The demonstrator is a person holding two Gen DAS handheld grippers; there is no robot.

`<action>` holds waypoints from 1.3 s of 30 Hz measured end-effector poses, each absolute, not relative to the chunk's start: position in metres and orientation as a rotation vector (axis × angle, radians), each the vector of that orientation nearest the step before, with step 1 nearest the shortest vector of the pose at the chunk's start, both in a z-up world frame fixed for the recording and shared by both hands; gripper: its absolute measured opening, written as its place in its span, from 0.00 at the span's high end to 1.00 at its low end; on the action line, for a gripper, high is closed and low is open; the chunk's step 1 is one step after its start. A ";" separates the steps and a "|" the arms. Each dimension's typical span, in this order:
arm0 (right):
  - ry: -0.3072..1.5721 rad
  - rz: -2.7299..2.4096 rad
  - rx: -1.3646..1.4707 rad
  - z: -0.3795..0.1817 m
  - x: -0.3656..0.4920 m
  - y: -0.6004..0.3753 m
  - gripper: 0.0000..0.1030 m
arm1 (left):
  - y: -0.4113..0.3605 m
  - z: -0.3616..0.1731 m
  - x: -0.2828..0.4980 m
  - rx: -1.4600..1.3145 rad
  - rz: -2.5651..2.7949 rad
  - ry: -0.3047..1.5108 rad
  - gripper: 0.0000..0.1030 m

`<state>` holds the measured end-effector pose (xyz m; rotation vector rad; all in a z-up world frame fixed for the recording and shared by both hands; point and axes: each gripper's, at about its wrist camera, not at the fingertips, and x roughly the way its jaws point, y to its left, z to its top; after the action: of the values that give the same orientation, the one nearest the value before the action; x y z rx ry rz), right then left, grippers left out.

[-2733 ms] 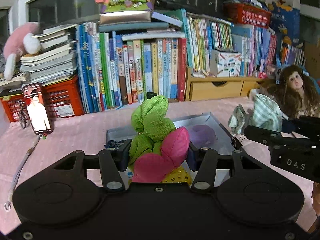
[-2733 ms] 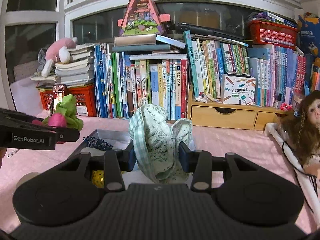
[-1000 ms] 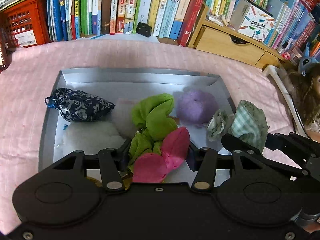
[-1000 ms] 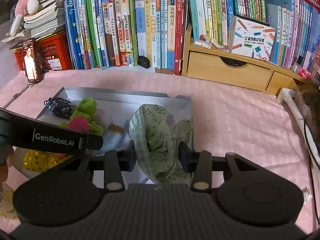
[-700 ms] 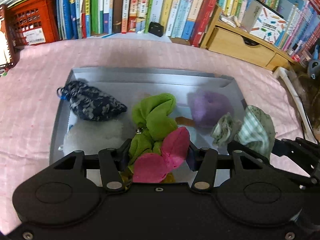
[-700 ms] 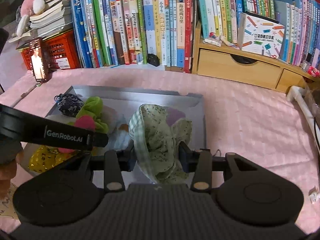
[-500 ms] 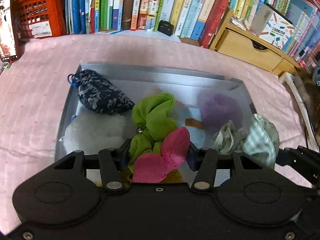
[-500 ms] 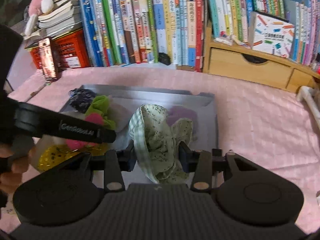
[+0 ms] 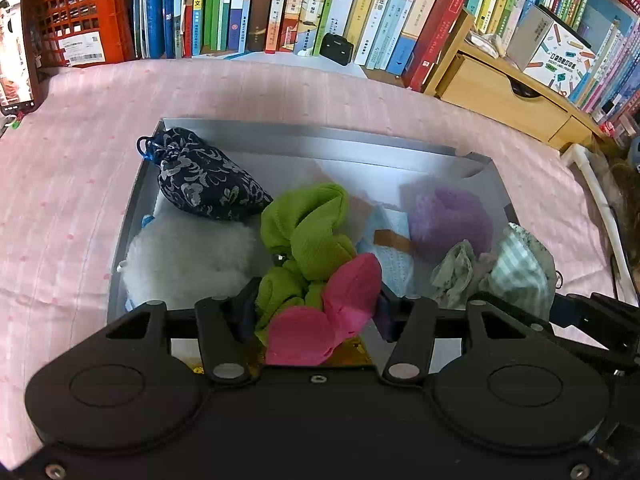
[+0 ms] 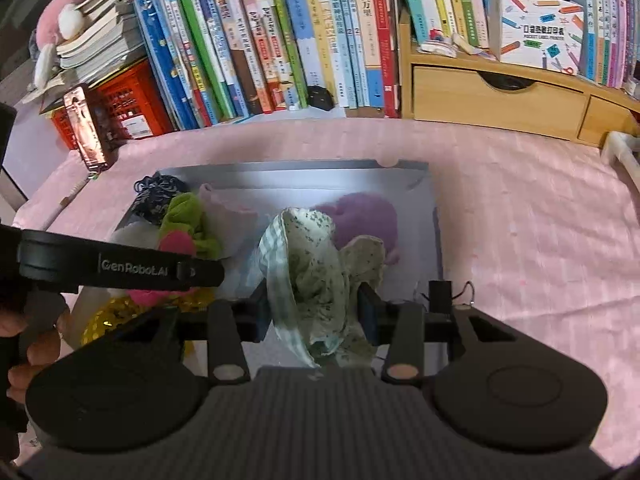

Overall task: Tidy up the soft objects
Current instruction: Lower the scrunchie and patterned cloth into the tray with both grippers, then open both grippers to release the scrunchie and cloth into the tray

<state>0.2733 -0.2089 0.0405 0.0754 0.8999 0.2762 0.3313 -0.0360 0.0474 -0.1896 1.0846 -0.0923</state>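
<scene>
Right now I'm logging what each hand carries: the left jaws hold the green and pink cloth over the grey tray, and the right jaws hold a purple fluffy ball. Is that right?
Not quite. The purple fluffy ball lies in the grey tray. The right gripper holds a green checked cloth, as the right wrist view shows. The left gripper does hold the green and pink cloth over the tray.

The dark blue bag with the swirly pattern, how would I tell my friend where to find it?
Find the grey tray on the pink tablecloth in front of the books. Look in its far left corner, just beyond the fluffy white toy. The dark blue bag is the only dark thing there, patterned in pale swirls, with a drawstring top.
</scene>
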 end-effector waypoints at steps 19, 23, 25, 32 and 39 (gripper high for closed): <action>0.875 0.265 0.101 0.051 0.266 -0.213 0.25 | -0.036 0.054 0.324 -0.155 -0.117 1.076 0.35; 0.870 0.259 0.089 0.053 0.262 -0.211 0.25 | -0.037 0.058 0.320 -0.139 -0.126 1.065 0.31; 0.865 0.257 0.082 0.055 0.261 -0.210 0.25 | -0.038 0.060 0.317 -0.136 -0.130 1.061 0.29; 0.844 0.255 0.065 0.063 0.253 -0.208 0.25 | -0.039 0.070 0.306 -0.112 -0.134 1.037 0.25; 0.824 0.244 0.056 0.071 0.245 -0.207 0.25 | -0.036 0.081 0.293 -0.102 -0.138 1.014 0.22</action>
<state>0.2453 -0.2073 0.0711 0.0564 0.8244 0.2439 0.2932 -0.0357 0.0810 -0.1019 1.0144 -0.1378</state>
